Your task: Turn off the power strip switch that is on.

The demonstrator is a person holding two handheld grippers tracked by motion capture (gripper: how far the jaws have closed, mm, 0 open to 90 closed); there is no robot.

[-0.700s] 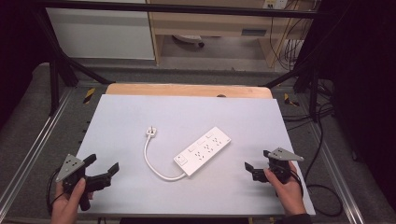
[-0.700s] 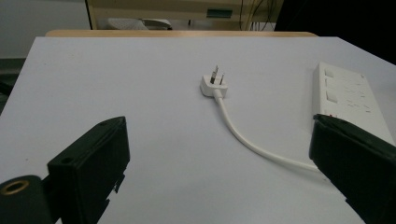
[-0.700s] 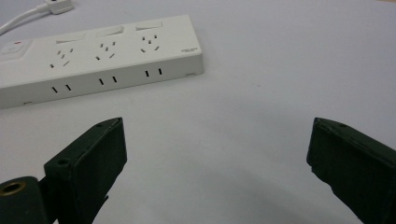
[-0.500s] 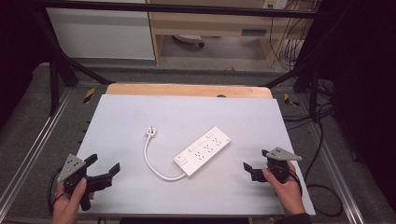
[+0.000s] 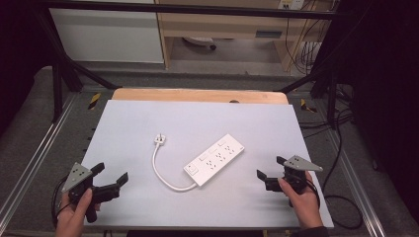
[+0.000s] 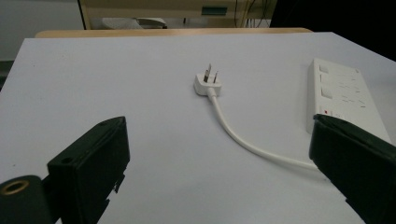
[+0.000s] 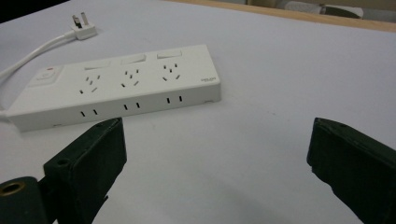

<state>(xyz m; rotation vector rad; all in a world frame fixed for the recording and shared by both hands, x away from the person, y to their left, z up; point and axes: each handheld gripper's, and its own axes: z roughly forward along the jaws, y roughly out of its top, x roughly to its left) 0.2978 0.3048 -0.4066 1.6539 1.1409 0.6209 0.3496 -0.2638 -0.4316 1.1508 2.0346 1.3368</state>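
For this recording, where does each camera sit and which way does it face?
High view: above the near edge, looking forward and down; both hands, left gripper, right gripper.
Left gripper view: between open jaws, facing the plug.
Right gripper view: between open jaws, facing the power strip.
All three share the strip and plug.

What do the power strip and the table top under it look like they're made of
Power strip: likely hard white plastic, smooth with a slight sheen and crisp moulded edges and slots. Table top: a matte pale grey sheet, perhaps laminate or a mat; a wooden-looking edge shows at its far side.
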